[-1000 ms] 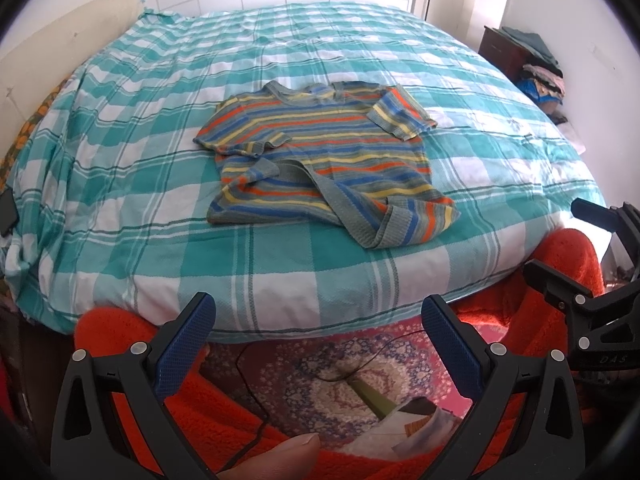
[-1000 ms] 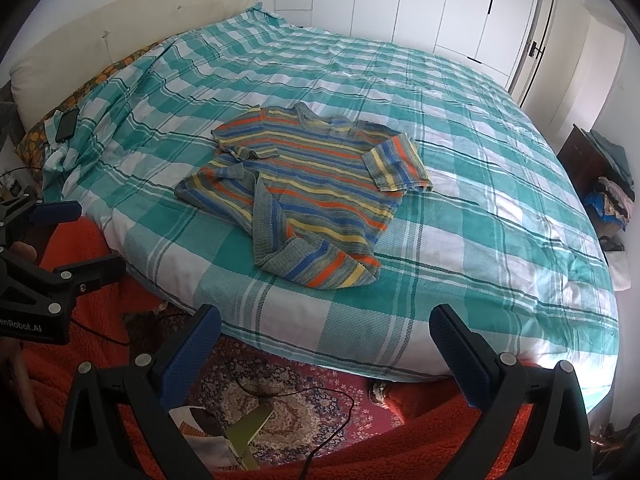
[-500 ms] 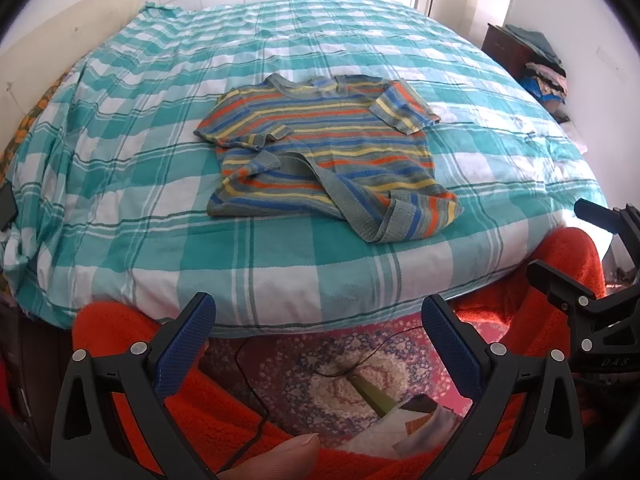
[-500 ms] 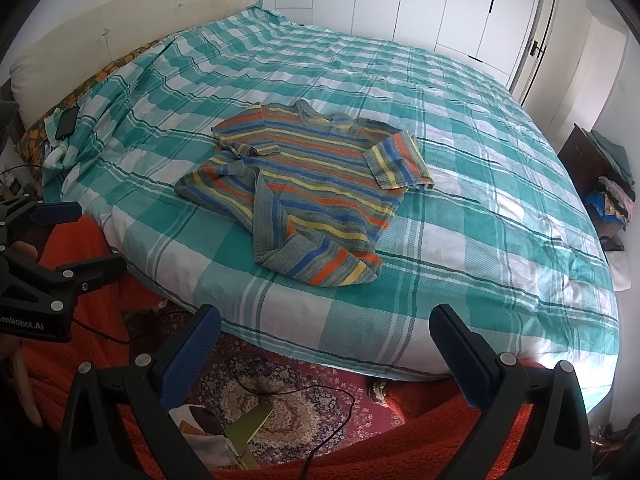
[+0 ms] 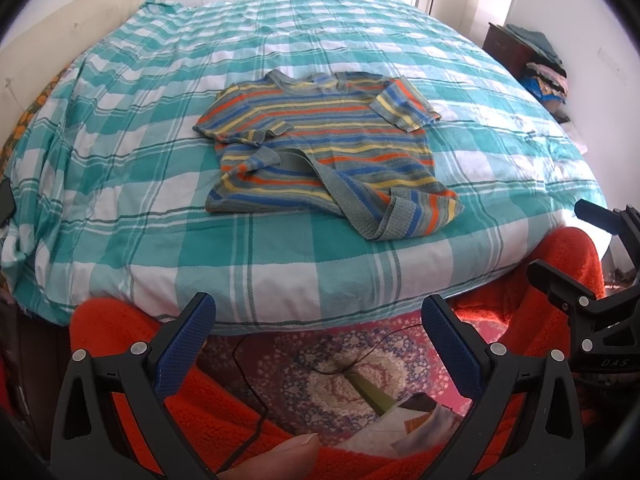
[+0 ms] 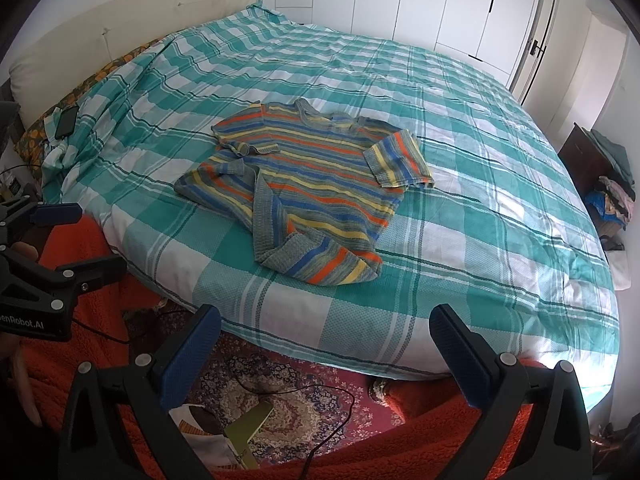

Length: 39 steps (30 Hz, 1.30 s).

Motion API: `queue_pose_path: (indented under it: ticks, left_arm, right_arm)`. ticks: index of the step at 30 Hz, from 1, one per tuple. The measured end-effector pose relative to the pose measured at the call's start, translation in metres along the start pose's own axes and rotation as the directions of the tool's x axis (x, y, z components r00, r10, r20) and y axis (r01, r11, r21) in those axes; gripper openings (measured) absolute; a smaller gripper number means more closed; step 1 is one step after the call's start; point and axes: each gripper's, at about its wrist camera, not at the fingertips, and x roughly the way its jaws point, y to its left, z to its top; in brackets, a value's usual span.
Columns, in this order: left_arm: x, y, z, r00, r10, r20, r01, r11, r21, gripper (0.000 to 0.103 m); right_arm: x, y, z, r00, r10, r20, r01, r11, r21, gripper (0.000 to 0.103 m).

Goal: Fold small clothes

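Left gripper (image 5: 316,322) low off the bed's near edge, jaws wide, holding nothing. Ahead — multicoloured striped knit short-sleeved sweater (image 5: 328,152) lying on the teal-and-white checked bedspread (image 5: 120,128), hem corner flipped over. Right gripper (image 6: 326,330) — jaws wide, empty, well short of it.

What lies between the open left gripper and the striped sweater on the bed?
Only bare checked bedspread, seen in the left wrist view, separates the left gripper from the striped sweater.

Striped sweater's (image 5: 328,156) lower hem doubled over itself (underside hidden), clothes pile (image 5: 546,78) by the wall too small to identify
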Motion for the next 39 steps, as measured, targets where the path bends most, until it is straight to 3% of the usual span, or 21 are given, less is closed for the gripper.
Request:
queue_pose_path:
  ticks: [39]
  left_arm:
    - [0.0005,0.0006,-0.0003,1.000,0.004,0.000,-0.004,1.000,0.003,0.103]
  right_arm:
    - [-0.0001,0.0001,0.0033,1.000,-0.001,-0.001,0.001,1.000,-0.001,0.103]
